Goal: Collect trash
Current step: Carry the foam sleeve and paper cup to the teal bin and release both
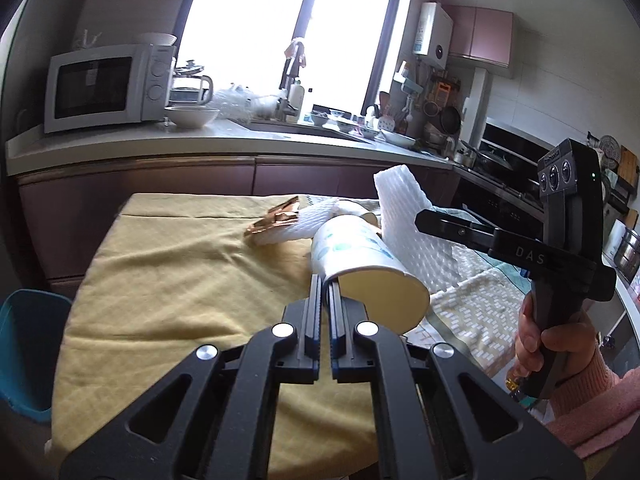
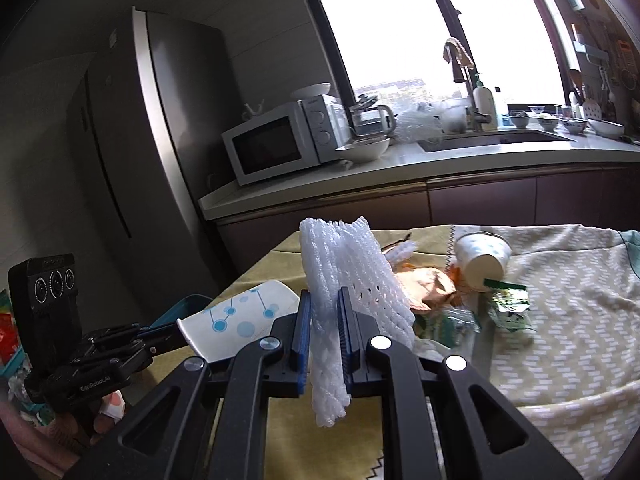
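So the worktop has a yellow cloth on it. Right hand grips its handle upright, and the right tool is clamped on a white foam net, lifted. Left tool, angled down a bit, pinches the rim of a paper cup, held off the cloth.

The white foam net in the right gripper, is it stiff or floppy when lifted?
Probably floppy: the white foam net bends over above the right gripper and hangs loose below it. It looks very light, being open mesh. It likely squashes easily, since the jaws pinch it thin.
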`<act>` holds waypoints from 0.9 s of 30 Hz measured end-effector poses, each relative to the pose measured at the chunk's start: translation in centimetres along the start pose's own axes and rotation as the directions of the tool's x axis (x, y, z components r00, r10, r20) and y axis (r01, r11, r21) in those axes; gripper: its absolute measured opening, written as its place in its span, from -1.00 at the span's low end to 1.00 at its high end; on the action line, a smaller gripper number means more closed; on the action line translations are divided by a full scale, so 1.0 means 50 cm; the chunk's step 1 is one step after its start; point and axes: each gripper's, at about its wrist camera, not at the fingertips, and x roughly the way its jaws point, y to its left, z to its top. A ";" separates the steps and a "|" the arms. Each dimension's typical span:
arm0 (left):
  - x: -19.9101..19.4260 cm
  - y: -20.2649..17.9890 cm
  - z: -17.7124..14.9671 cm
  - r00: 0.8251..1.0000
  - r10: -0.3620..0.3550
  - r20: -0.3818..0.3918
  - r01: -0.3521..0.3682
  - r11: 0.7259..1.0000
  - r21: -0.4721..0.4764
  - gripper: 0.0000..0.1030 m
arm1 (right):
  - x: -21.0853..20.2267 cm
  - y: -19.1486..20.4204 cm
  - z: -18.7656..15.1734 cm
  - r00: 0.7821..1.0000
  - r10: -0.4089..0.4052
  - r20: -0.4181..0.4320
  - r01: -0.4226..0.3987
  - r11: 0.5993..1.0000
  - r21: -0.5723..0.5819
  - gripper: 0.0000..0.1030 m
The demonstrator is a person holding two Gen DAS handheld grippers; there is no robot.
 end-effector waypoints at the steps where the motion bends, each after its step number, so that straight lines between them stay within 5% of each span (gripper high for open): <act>1: -0.018 0.012 -0.002 1.000 0.016 0.011 -0.016 1.000 -0.014 -0.93 | 0.009 0.017 0.002 1.000 0.025 -0.005 -0.025 1.000 -0.010 -0.77; 6: -0.097 0.069 -0.013 0.995 0.096 0.040 -0.094 0.994 -0.057 -0.93 | 0.071 0.105 0.013 0.988 0.149 -0.052 -0.152 0.987 -0.057 -0.77; 12: -0.173 0.163 -0.033 0.967 0.248 0.060 -0.238 0.961 -0.137 -0.93 | 0.159 0.187 0.021 0.958 0.255 -0.130 -0.267 0.960 -0.085 -0.77; 27: -0.276 0.435 -0.065 0.835 0.550 0.019 -0.515 0.794 -0.324 -0.93 | 0.389 0.411 0.041 0.854 0.427 -0.299 -0.478 0.870 -0.123 -0.77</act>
